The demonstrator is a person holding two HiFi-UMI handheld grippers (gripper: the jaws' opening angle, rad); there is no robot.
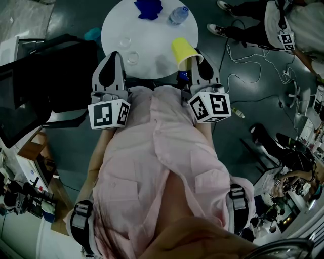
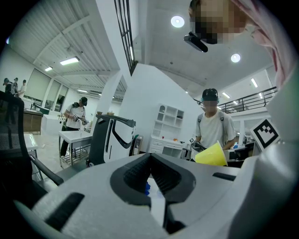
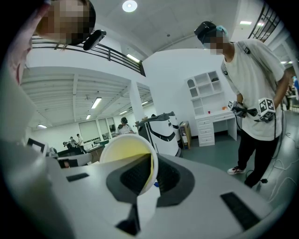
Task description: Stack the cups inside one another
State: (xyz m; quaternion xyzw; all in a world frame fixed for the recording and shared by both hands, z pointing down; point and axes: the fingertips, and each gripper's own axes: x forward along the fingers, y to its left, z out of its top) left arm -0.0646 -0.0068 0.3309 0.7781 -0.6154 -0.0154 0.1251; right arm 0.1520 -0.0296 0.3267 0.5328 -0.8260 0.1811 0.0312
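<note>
Rim of yellow paper cup (image 1: 182,49) is pinched in right tool (image 1: 198,63). Clear plastic cups (image 1: 132,58) stand leftward, by closed, empty left tool (image 1: 114,58).

Round white table (image 1: 157,36) — blue cloth (image 1: 148,8), water bottle (image 1: 178,15), two clear cups (image 1: 132,57)

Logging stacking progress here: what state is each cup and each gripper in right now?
yellow cup: held tilted, mouth toward the person.
far clear cup: upright on the table, unstacked.
near clear cup: upright, apart from the far one, unstacked.
right gripper: shut on the yellow cup's wall.
left gripper: shut, empty.
</note>
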